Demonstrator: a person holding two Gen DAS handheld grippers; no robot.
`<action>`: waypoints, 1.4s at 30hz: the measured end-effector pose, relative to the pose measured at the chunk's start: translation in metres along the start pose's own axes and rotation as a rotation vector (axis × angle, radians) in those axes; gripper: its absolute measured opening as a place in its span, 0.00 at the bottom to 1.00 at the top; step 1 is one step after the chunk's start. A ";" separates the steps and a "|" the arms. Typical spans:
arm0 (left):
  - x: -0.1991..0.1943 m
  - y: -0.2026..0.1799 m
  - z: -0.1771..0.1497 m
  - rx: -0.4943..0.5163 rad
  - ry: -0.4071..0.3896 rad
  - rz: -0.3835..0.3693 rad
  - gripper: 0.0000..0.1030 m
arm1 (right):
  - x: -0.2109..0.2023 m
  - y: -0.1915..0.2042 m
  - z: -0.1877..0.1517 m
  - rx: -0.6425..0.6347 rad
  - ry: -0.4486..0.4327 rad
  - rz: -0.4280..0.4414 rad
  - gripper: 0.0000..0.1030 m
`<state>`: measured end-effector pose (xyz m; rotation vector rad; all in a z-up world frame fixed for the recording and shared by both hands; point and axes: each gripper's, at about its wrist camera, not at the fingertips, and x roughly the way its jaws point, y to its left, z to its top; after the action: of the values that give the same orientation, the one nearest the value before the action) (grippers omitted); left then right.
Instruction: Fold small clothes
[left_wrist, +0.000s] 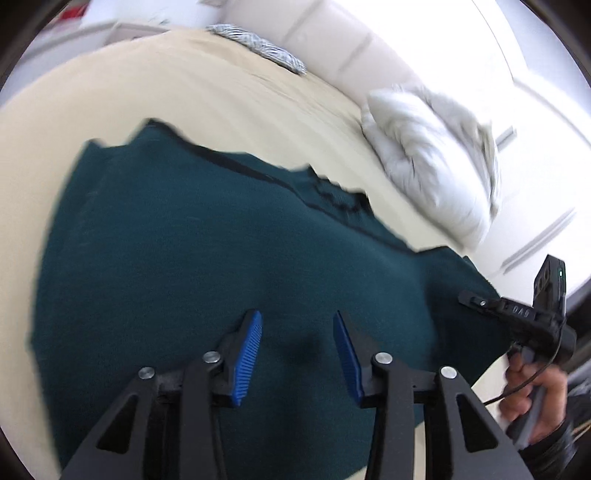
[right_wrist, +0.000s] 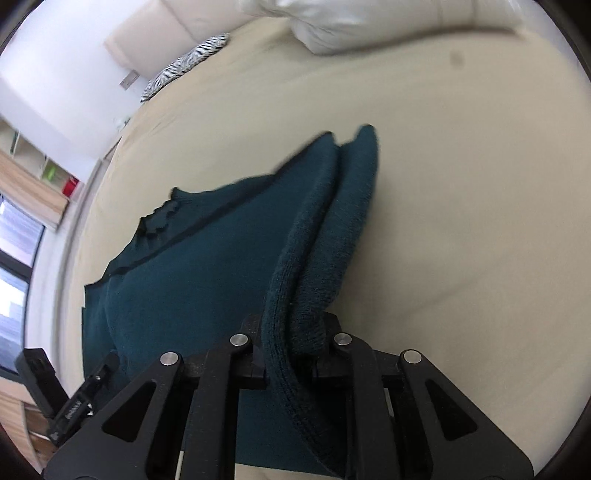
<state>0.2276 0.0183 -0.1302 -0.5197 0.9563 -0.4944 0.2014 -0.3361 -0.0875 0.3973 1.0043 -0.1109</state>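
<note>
Left hand-held gripper (left_wrist: 297, 332): jaws apart, empty, above sweater (left_wrist: 207, 258) | right hand-held gripper (right_wrist: 293, 332): clamped on sweater's bunched edge | sweater: spread on bed (right_wrist: 461, 184), near pillow (left_wrist: 432, 155)

Dark teal knit sweater (left_wrist: 207, 236) spread flat on bed, one bunched edge raised off surface.

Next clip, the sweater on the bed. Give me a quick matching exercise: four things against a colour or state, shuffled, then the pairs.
1. left gripper
2. right gripper
3. sweater
4. striped pillow

A. black and white
B. dark teal, spread on the bed
C. open above the knit
D. shut on a sweater fold

Pairs: 1-C, 2-D, 3-B, 4-A
</note>
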 end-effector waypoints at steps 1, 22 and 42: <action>-0.008 0.007 0.002 -0.023 -0.021 -0.002 0.43 | -0.004 0.022 0.001 -0.053 -0.017 -0.016 0.12; -0.011 0.025 0.065 -0.179 0.031 -0.141 0.81 | 0.041 0.256 -0.136 -0.953 -0.056 -0.059 0.13; 0.011 0.036 0.071 -0.148 0.186 -0.141 0.12 | -0.080 0.172 -0.142 -0.694 -0.066 0.476 0.50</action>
<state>0.2999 0.0535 -0.1255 -0.6868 1.1452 -0.6092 0.0917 -0.1312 -0.0398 -0.0151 0.7996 0.6364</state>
